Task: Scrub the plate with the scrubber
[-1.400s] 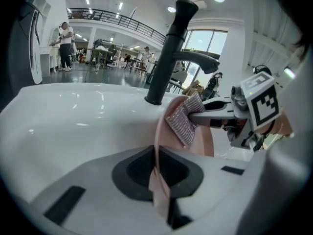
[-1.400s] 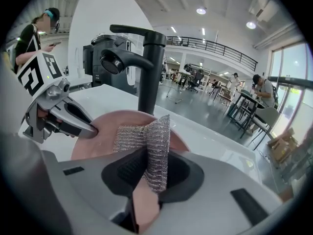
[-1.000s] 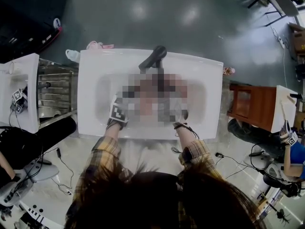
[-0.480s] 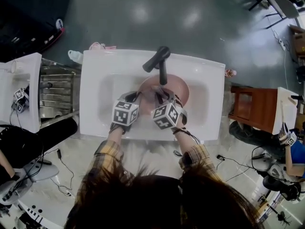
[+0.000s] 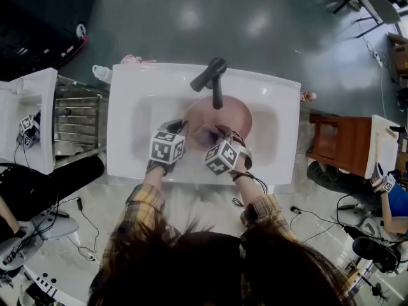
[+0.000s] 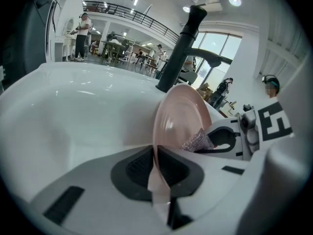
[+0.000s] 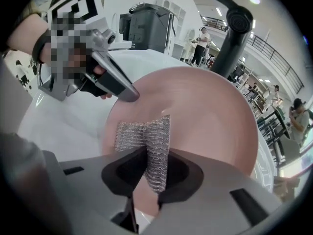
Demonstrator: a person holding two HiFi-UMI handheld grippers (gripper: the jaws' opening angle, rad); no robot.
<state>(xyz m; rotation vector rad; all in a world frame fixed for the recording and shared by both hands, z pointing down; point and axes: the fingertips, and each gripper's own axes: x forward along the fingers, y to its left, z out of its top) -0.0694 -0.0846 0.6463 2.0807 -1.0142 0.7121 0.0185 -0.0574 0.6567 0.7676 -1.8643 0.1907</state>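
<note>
A pink plate (image 5: 231, 115) stands tilted in the white sink (image 5: 127, 113), under the black faucet (image 5: 213, 81). My left gripper (image 5: 182, 128) is shut on the plate's near left rim; the left gripper view shows the rim (image 6: 157, 151) pinched edge-on between the pads. My right gripper (image 5: 213, 134) is shut on a silver mesh scrubber (image 7: 146, 141), which lies against the plate's face (image 7: 210, 116). From the left gripper view the scrubber (image 6: 197, 142) touches the plate's lower part. The left gripper's fingers (image 7: 120, 86) show at the plate's upper left edge in the right gripper view.
A metal rack (image 5: 73, 123) stands left of the sink and a wooden chair (image 5: 338, 139) to its right. A pink item (image 5: 132, 60) and a clear bottle (image 5: 99, 74) lie behind the sink's back left corner. Cables run over the floor near my feet.
My right gripper has shifted the scrubber a little down across the plate's face and rolled slightly. My left gripper has kept its hold on the rim, nearly still.
</note>
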